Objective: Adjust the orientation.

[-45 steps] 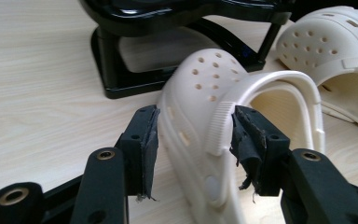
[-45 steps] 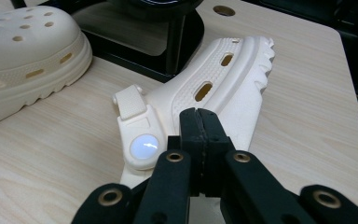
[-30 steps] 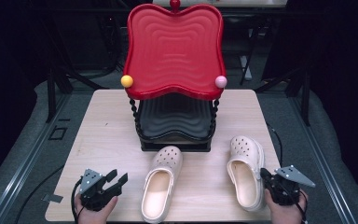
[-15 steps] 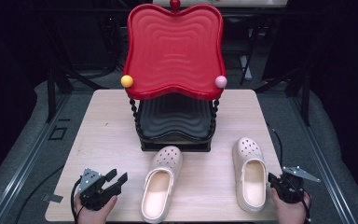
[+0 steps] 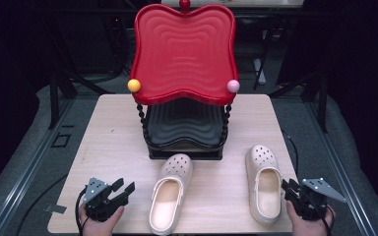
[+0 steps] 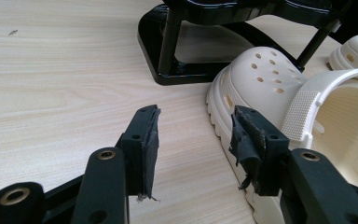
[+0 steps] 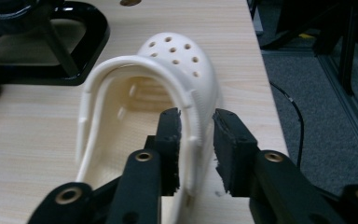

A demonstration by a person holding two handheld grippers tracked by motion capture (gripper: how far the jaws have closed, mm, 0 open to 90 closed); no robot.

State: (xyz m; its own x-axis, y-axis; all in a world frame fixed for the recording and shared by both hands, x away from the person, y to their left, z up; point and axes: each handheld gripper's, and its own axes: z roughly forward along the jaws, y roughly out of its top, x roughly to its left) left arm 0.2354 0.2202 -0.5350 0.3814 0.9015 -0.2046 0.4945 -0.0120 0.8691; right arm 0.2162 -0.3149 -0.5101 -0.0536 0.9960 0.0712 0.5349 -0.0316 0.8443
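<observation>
Two cream clogs lie on the wooden table [image 5: 113, 142], toes pointing at a rack. The left clog [image 5: 176, 167] lies just right of my left gripper [image 5: 122, 189], which is open with only table between its jaws [image 6: 196, 135]; that clog [image 6: 261, 70] is beside its right jaw. My right gripper [image 5: 286, 186] is at the heel of the right clog [image 5: 263, 182]. Its jaws [image 7: 196, 135] have just been opening and stand astride that clog's [image 7: 172, 60] side wall, the right pad clear of it.
A two-tier rack stands mid-table, with a red wavy tray [image 5: 184, 49] on top and a black tray [image 5: 184, 123] below on a black base [image 6: 168, 74]. Dark floor and a cable [image 7: 293, 112] lie past the table's right edge.
The right clog has swung from a slant to straight, toe toward the rack. My right gripper drew slightly right and its jaws parted. The left gripper and left clog are unmoved.
</observation>
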